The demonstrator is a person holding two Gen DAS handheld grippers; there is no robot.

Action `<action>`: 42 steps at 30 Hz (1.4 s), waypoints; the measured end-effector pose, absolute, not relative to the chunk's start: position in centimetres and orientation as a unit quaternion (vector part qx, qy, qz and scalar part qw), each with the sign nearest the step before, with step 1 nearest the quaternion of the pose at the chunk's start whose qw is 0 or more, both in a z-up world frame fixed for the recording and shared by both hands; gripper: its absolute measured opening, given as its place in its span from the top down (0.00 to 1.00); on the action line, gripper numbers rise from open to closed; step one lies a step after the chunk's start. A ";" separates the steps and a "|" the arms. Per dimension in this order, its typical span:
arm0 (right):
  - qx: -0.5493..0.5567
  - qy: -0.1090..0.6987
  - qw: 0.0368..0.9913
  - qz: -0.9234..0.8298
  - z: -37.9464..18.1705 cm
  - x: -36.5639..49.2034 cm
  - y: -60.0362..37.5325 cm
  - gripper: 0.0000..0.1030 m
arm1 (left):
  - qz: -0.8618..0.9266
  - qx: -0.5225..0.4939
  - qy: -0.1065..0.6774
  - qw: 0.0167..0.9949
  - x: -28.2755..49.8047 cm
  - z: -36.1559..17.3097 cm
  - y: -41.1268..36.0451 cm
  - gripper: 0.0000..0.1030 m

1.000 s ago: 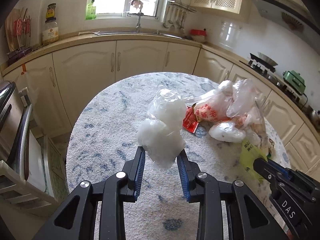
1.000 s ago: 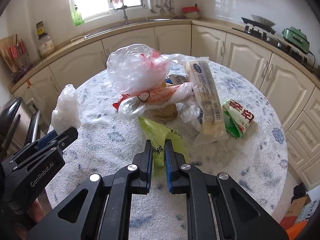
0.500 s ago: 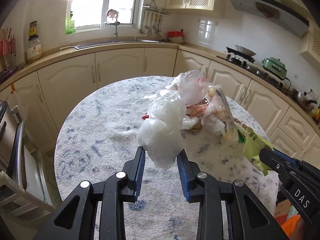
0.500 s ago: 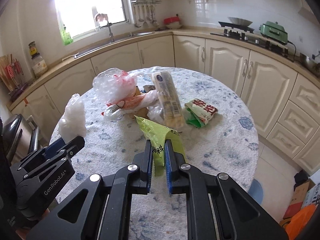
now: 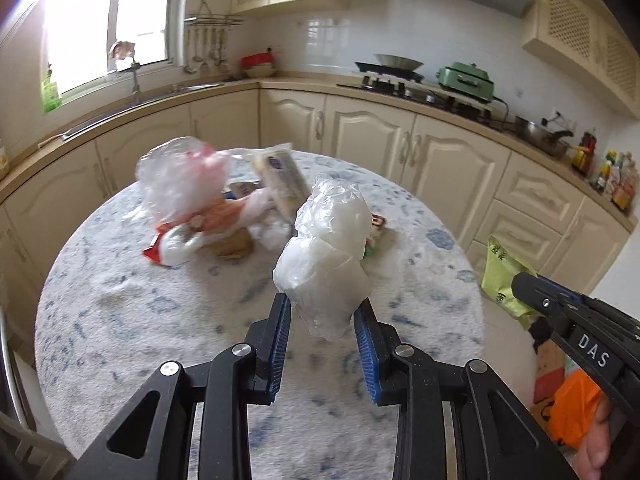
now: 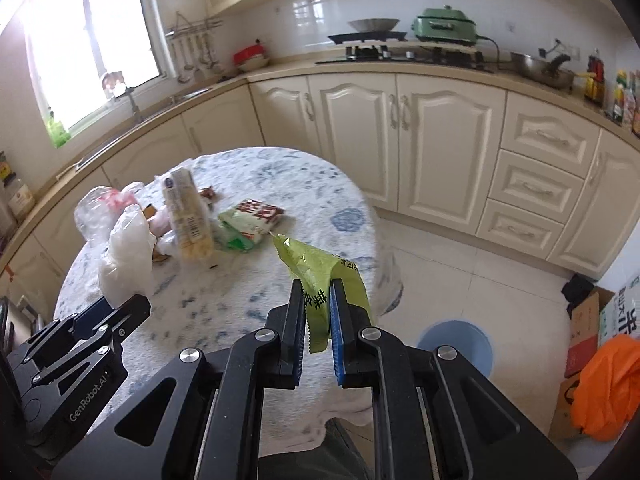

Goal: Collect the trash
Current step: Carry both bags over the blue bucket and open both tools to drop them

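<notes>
My left gripper (image 5: 323, 307) is shut on a crumpled white plastic bag (image 5: 326, 252), held up above the round table (image 5: 120, 320). My right gripper (image 6: 316, 294) is shut on a flat green wrapper (image 6: 316, 268) that sticks up past its fingertips; the same green wrapper (image 5: 502, 276) shows at the right of the left wrist view. More trash lies on the table: a clear bag with red print (image 5: 180, 184), a long cracker packet (image 6: 186, 216) and a green-and-red packet (image 6: 250, 222). The white plastic bag (image 6: 126, 256) also appears at the left of the right wrist view.
Cream kitchen cabinets (image 6: 400, 140) curve around the room, with a stove (image 6: 380, 48) and a green cooker (image 6: 444, 24) on the counter. On the tiled floor stand a blue round stool (image 6: 454, 346), cardboard boxes (image 6: 592, 320) and an orange bag (image 6: 608, 384).
Both grippers have swung to the right with their loads still held. The table and trash pile have slid left in both views, and the floor with the orange bag has come into sight.
</notes>
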State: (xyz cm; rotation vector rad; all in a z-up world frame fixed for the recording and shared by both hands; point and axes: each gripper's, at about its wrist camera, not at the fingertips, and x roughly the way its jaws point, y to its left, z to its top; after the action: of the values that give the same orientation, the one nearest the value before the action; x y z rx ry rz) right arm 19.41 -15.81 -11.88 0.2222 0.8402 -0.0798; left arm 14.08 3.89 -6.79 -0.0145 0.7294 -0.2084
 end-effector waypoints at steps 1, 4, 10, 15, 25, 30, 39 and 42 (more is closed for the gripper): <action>0.112 0.410 0.904 -0.050 -12.1 19.2 -16.7 0.89 | -0.110 -0.001 0.358 0.927 14.4 -6.8 3.0 0.73; 0.130 0.418 0.896 -0.081 -12.9 18.7 -19.5 0.89 | -0.132 0.022 0.363 0.922 15.3 -6.9 0.0 0.73; 0.166 0.422 0.879 -0.147 -14.3 17.4 -25.4 0.89 | -0.190 0.057 0.383 0.902 17.0 -8.1 -5.9 0.73; 0.195 0.432 0.859 -0.194 -16.0 16.4 -30.0 0.89 | -0.245 0.079 0.407 0.876 18.8 -9.4 -10.1 0.77; 0.237 0.459 0.818 -0.251 -19.9 15.2 -36.3 0.89 | -0.298 0.118 0.433 0.842 24.8 -11.3 -17.6 0.90; 0.252 0.466 0.805 -0.268 -21.1 14.5 -38.0 0.89 | -0.295 0.135 0.441 0.837 28.0 -12.8 -20.6 0.89; 0.257 0.483 0.793 -0.266 -23.3 14.2 -39.4 0.88 | -0.279 0.158 0.457 0.829 28.8 -15.6 -24.3 0.50; 0.257 0.492 0.791 -0.255 -23.7 14.9 -38.8 0.85 | -0.275 0.159 0.456 0.831 28.6 -15.7 -24.8 0.48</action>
State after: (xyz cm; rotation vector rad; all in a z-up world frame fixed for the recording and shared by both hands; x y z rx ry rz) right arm 14.88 -38.85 -23.68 0.5533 1.0595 -0.5485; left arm 28.58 -24.78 -15.74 0.3382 0.9667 -0.5828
